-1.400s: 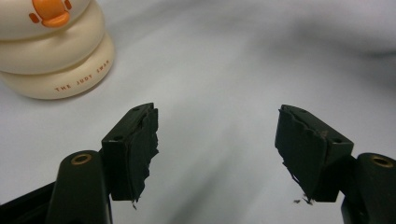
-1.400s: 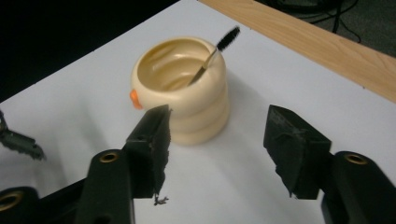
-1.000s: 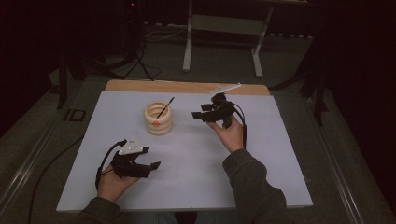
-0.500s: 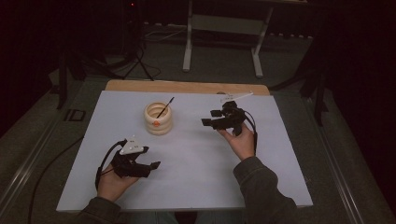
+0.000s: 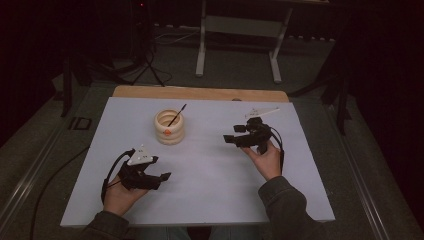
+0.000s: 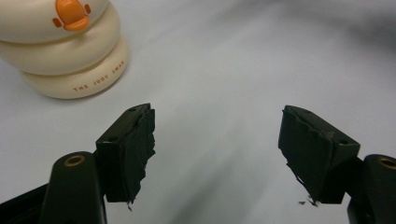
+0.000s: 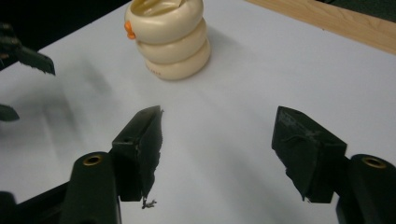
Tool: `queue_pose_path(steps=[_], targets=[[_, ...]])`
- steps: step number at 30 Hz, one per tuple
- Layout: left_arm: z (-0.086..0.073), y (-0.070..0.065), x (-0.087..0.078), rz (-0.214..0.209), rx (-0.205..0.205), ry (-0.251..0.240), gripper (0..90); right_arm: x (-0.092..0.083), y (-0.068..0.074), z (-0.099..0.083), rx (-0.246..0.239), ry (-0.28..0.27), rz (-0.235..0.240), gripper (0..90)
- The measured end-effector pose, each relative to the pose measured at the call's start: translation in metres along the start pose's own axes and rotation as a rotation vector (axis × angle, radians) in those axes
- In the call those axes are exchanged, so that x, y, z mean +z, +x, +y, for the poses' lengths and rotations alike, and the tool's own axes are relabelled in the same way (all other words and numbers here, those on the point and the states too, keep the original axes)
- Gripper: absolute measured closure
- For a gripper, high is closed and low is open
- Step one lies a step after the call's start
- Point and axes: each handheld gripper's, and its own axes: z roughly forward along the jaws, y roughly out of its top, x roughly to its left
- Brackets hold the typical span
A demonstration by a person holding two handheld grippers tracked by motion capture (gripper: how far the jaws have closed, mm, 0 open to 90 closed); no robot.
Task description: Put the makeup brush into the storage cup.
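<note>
Cream ribbed ring-stacked cup (image 5: 168, 128) | thin dark stick (image 5: 177, 114) inside | smooth white table (image 5: 210, 190)

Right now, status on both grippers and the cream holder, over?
Left gripper open, empty. Right gripper open, empty, jaws just been opening. Cream ringed holder upright on the white table, thin dark stick inside. Path to it clear.
</note>
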Motion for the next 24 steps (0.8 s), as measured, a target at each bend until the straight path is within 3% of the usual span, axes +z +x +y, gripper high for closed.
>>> queue_pose_path(steps=[24], targets=[[-0.001,0.004,-0.005,0.005,-0.026,-0.016,25.3,-0.030,0.003,-0.051,0.010,0.020,-0.026,28.9]])
